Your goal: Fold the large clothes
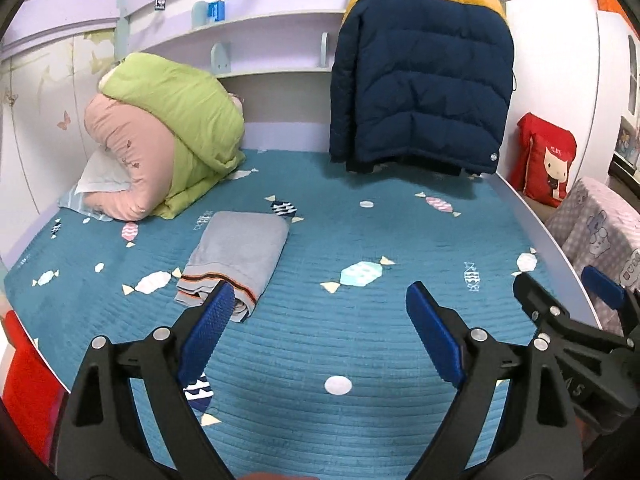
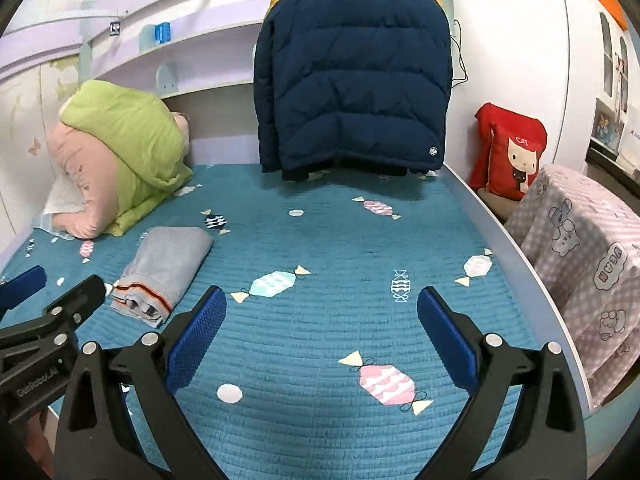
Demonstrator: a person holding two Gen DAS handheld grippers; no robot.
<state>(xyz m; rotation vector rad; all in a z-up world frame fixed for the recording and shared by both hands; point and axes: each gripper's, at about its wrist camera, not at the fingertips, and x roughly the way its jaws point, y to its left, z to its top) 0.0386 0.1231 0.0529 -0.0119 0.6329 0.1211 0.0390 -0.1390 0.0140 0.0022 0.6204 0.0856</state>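
A navy and yellow puffer jacket (image 1: 422, 80) hangs at the head of the bed, also in the right wrist view (image 2: 354, 80). A folded grey garment with striped hem (image 1: 236, 256) lies on the teal bedspread (image 1: 360, 340), left of centre; it also shows in the right wrist view (image 2: 164, 272). My left gripper (image 1: 320, 308) is open and empty above the bedspread, its left finger just in front of the grey garment. My right gripper (image 2: 322, 312) is open and empty over the bedspread (image 2: 320, 340). Each gripper shows at the edge of the other's view.
A rolled green and pink quilt (image 1: 160, 136) sits at the back left on a pillow. A red cushion (image 2: 510, 152) and a patterned lilac cloth (image 2: 580, 248) stand beyond the bed's right edge. Shelves (image 1: 260, 20) run above the headboard.
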